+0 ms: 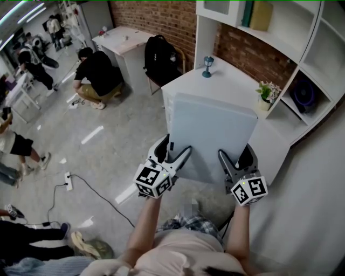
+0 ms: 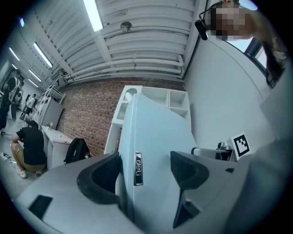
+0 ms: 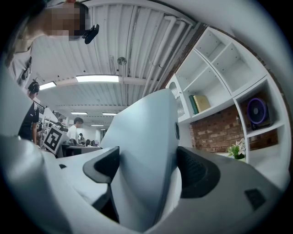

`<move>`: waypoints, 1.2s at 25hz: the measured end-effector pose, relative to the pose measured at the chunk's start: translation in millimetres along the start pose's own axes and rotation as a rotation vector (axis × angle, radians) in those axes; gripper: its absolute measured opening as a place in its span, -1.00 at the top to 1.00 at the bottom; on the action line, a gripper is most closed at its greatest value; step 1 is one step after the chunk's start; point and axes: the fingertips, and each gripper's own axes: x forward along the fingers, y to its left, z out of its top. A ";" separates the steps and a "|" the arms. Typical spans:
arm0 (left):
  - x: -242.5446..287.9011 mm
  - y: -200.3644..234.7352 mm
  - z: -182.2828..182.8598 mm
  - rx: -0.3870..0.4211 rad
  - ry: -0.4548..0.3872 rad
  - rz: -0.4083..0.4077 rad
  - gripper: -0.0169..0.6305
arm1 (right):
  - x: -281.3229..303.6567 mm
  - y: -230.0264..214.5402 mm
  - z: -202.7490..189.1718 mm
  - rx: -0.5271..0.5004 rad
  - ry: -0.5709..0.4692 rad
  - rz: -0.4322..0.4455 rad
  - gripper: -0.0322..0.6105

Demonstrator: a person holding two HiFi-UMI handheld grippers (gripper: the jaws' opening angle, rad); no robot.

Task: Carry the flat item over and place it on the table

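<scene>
Pale blue-grey board, plain and flat, held up off the floor by its near edge, one gripper at each near corner. Left gripper clamped on the left corner, right gripper clamped on the right corner, marker cubes facing up toward the head view. Far part of the board lying over the near end of the white tabletop as seen from above; touching it or not, impossible to tell.

From the left gripper view: left gripper closed on the board, seen edge-on between the two dark jaws, with a small metal label on the edge just between them. From the right gripper view: right gripper likewise closed on the board, sheet wedged between both jaws and rising toward the ceiling lights.

At the tabletop's far end, a small teal ornament; at its right edge, a potted plant. To the right, a white shelf with a round fan in one compartment and books higher up. Left of the tabletop, a black backpack against the brick wall. Further left, a person in black crouching on the floor, and a dark cable trailing across it.
</scene>
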 end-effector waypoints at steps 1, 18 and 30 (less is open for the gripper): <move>1.6 2.5 -0.1 0.000 0.000 0.000 -0.09 | 2.9 -0.5 0.0 -0.002 0.000 -0.001 -0.35; 104.8 68.8 -8.6 0.017 0.014 -0.026 -0.09 | 94.6 -76.2 -18.3 0.017 -0.027 -0.041 -0.35; 255.6 193.1 -0.5 0.001 0.036 -0.031 -0.10 | 262.3 -170.8 -27.2 0.032 -0.015 -0.060 -0.35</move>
